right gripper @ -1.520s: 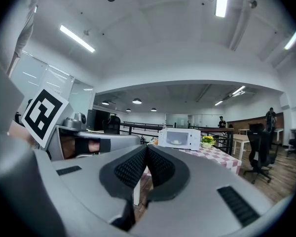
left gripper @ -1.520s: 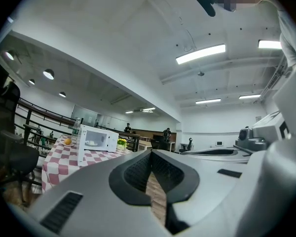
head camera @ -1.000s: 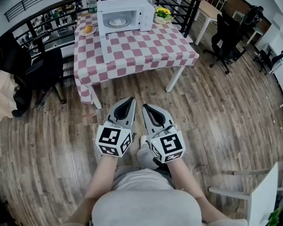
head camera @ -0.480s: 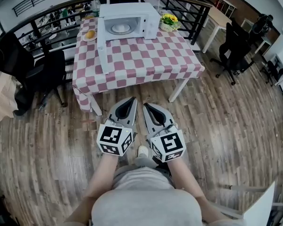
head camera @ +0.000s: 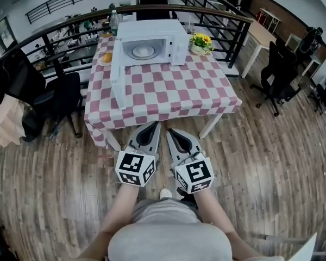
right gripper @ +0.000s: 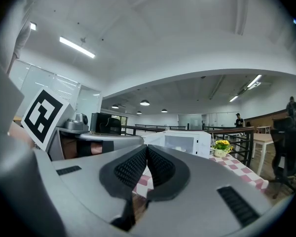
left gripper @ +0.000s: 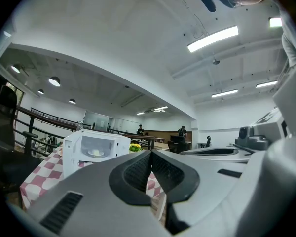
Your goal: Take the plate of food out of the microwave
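Note:
A white microwave (head camera: 152,42) stands at the far side of a table with a red-and-white checked cloth (head camera: 168,91). Its door (head camera: 117,80) hangs open to the left. Inside sits a white plate of food (head camera: 143,51), also seen in the left gripper view as the plate (left gripper: 95,152). My left gripper (head camera: 151,128) and right gripper (head camera: 173,132) are side by side just short of the table's near edge, both pointing at it, both shut and empty. The right gripper view shows the microwave (right gripper: 180,143) beyond its shut jaws.
A pot of yellow flowers (head camera: 201,43) stands right of the microwave, and an orange on a small dish (head camera: 106,57) and a bottle (head camera: 114,22) stand left of it. A black chair (head camera: 60,99) is beside the table's left side. A railing (head camera: 206,15) runs behind it, and an office chair (head camera: 280,75) stands to the right.
The table and microwave have come nearer in the head view as the person walks toward them. Both grippers stay shut and side by side.

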`<state>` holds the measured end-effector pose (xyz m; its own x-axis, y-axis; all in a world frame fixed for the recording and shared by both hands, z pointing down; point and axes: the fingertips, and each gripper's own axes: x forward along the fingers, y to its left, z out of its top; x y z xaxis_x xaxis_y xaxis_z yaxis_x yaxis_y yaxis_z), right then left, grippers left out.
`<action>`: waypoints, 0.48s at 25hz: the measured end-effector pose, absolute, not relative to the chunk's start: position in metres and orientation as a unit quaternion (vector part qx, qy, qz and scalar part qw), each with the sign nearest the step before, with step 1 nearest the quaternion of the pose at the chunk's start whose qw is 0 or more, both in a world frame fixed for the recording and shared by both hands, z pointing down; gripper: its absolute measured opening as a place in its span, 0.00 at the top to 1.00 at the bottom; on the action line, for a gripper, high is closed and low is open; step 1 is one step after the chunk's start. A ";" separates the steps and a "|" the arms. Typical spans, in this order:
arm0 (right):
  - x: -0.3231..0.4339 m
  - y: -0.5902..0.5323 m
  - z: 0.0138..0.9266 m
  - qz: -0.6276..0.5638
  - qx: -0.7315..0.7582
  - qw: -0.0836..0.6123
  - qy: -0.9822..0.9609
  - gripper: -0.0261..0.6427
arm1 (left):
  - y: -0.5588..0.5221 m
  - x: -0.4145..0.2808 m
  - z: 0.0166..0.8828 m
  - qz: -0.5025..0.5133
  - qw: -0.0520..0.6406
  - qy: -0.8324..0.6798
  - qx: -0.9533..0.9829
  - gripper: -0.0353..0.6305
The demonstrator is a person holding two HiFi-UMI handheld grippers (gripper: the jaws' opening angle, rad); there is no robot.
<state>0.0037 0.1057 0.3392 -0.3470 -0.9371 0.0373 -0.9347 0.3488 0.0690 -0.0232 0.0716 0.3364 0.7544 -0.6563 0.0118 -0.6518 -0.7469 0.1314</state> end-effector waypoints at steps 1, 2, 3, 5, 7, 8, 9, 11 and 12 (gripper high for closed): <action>0.007 0.098 0.339 -0.018 0.567 0.033 -0.823 0.92 | 0.065 -0.020 0.335 -0.018 0.063 -0.354 0.933 0.94; 0.011 0.091 0.338 -0.019 0.563 0.032 -0.825 0.92 | 0.058 -0.016 0.335 -0.019 0.061 -0.357 0.932 0.94; 0.015 0.085 0.338 -0.019 0.560 0.031 -0.828 0.92 | 0.051 -0.012 0.334 -0.019 0.060 -0.360 0.931 0.94; 0.021 0.073 0.341 -0.018 0.553 0.032 -0.833 0.92 | 0.040 -0.005 0.335 -0.020 0.060 -0.368 0.928 0.94; 0.027 0.063 0.344 -0.016 0.546 0.032 -0.837 0.92 | 0.030 -0.001 0.335 -0.023 0.061 -0.377 0.924 0.94; 0.029 0.058 0.344 -0.016 0.544 0.031 -0.838 0.92 | 0.026 0.000 0.335 -0.025 0.061 -0.380 0.923 0.94; 0.032 0.054 0.345 -0.016 0.542 0.030 -0.840 0.92 | 0.022 0.002 0.335 -0.026 0.060 -0.383 0.921 0.94; 0.037 0.047 0.348 -0.012 0.540 0.029 -0.841 0.92 | 0.017 0.005 0.337 -0.027 0.060 -0.388 0.919 0.94; 0.038 0.044 0.352 -0.009 0.538 0.030 -0.842 0.92 | 0.015 0.006 0.339 -0.027 0.062 -0.390 0.918 0.94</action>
